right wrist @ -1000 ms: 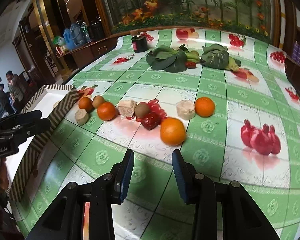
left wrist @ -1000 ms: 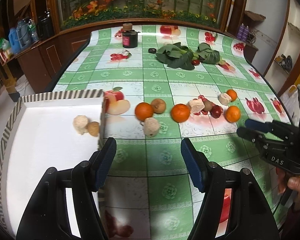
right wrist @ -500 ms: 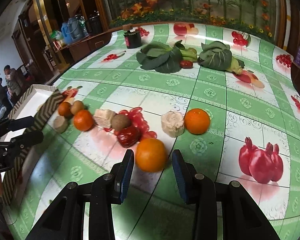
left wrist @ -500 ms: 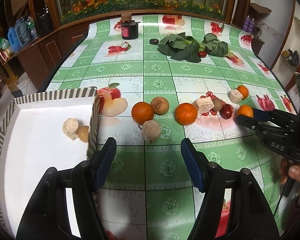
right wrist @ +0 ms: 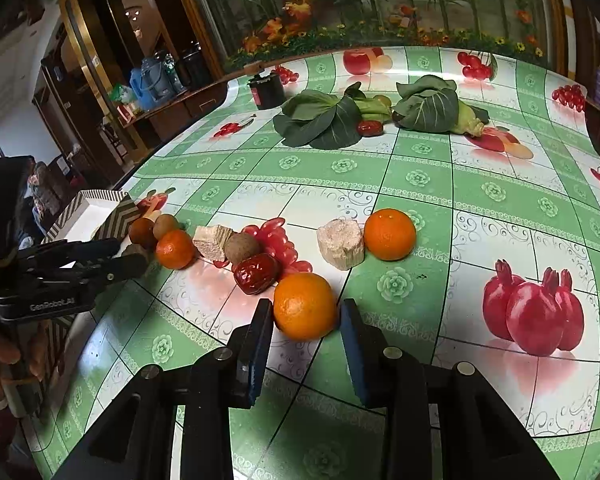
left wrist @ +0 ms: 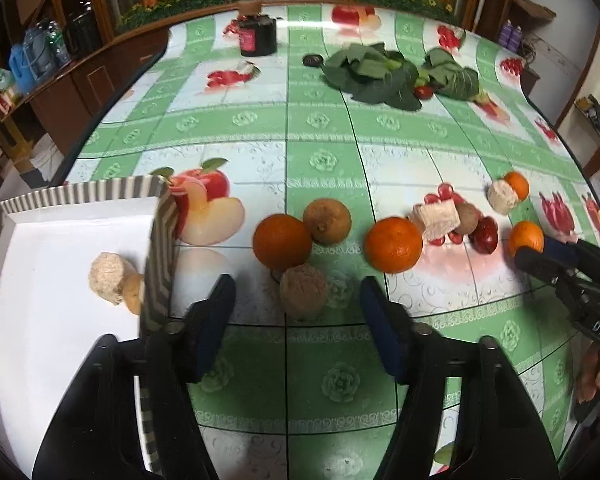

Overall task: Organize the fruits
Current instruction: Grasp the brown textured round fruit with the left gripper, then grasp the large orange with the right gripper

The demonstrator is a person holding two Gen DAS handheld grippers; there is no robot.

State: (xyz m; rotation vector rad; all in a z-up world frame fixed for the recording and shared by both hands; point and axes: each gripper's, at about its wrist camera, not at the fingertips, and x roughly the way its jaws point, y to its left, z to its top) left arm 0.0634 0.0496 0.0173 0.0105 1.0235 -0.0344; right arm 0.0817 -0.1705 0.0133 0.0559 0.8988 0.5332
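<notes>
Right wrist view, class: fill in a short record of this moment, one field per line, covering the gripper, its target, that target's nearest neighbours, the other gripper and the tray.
right gripper: open, a finger on each side of the target
target: near orange on the table, not yet clamped
nearest neighbours: red date to its left, pale chunk behind it
left gripper: open, brown rough-skinned fruit just ahead of its fingers
tray: white, striped rim, two pieces inside
</notes>
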